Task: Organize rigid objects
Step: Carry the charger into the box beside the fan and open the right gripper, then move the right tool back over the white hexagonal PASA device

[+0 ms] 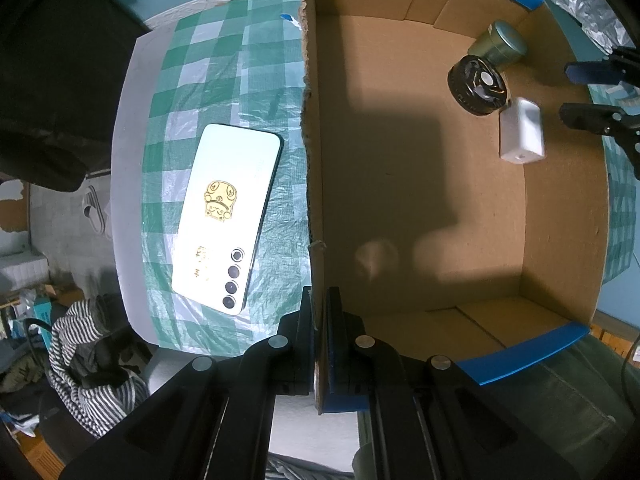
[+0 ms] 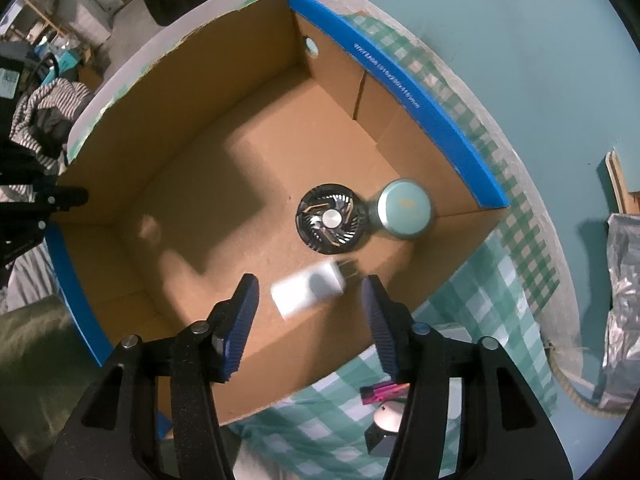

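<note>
A cardboard box [image 1: 400, 128] with blue outer sides holds a black round fan [image 1: 478, 84], a green tin [image 1: 498, 46] and a white charger [image 1: 520, 132]. My left gripper [image 1: 320, 312] is shut on the box's left wall. My right gripper [image 2: 310, 292] is open above the box, the blurred white charger [image 2: 310, 290] between and below its fingers, free of them. The fan [image 2: 330, 220] and tin [image 2: 404, 208] lie beyond it. The right gripper's fingers [image 1: 592, 72] show at the right edge of the left wrist view. A white phone [image 1: 228, 216] lies left of the box.
The box [image 2: 180, 184] stands on a green checked tablecloth [image 1: 208, 64]. A pink lighter [image 2: 382, 392] and a small white and grey object [image 2: 384, 428] lie on the cloth near the right gripper. A silver foil bag [image 2: 624, 300] is at the right. Striped clothes [image 1: 88, 360] lie below the table.
</note>
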